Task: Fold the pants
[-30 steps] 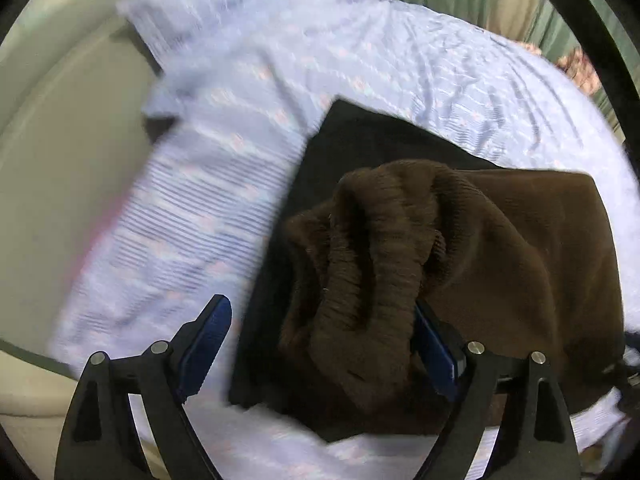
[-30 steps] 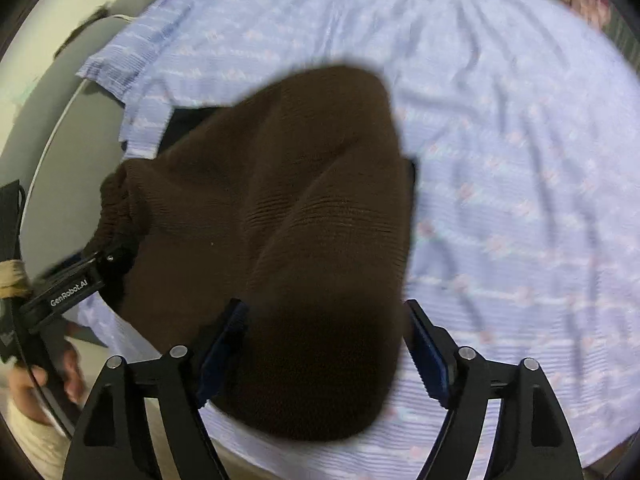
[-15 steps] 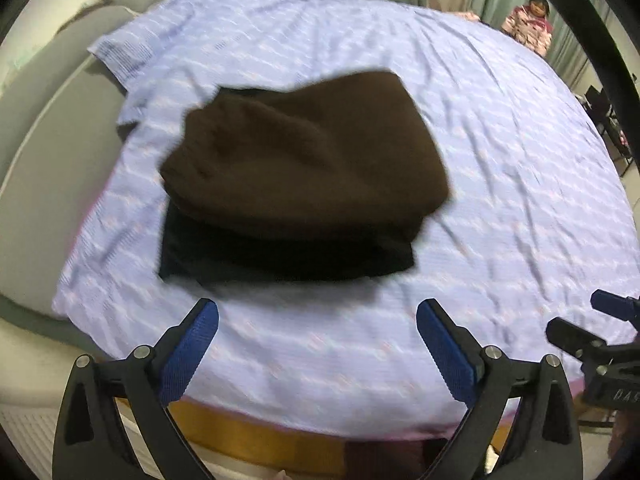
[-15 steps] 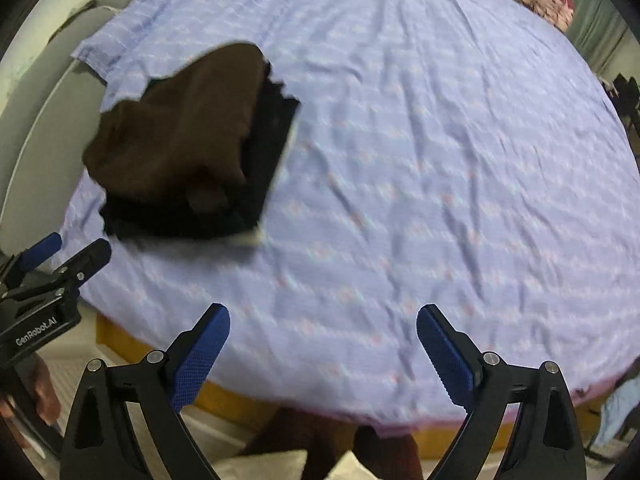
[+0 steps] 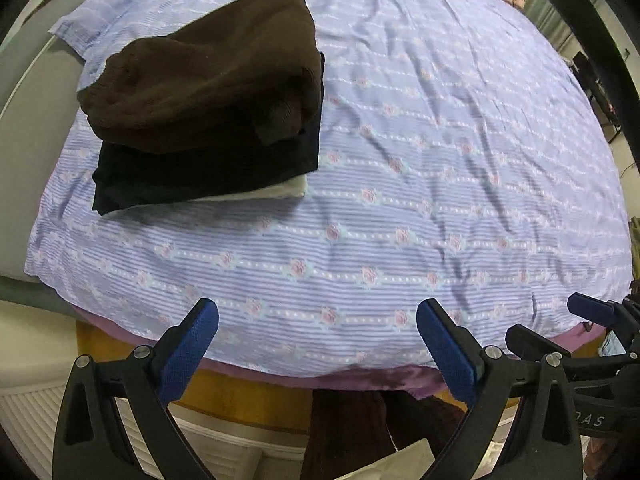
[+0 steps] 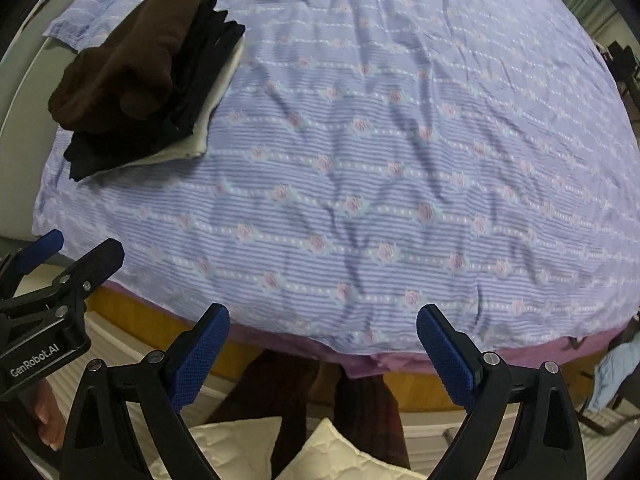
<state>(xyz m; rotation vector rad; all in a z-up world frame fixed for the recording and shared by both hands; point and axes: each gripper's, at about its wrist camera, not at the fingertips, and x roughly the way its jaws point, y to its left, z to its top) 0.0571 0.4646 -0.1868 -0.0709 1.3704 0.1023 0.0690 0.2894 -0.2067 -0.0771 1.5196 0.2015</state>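
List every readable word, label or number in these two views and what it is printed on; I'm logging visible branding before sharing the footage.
"GenRobot.AI": white lettering on the black body of the left gripper, seen in the right wrist view.
"DAS": white letters on the black body of the right gripper, seen in the left wrist view; the word is cut off, so only these letters read.
Nothing readable on the brown pants or the bedsheet.

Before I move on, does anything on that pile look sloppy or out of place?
Slightly. The brown pants lie bunched and skewed on the black garment, one flap sticking out near its right edge. The white piece underneath pokes out.
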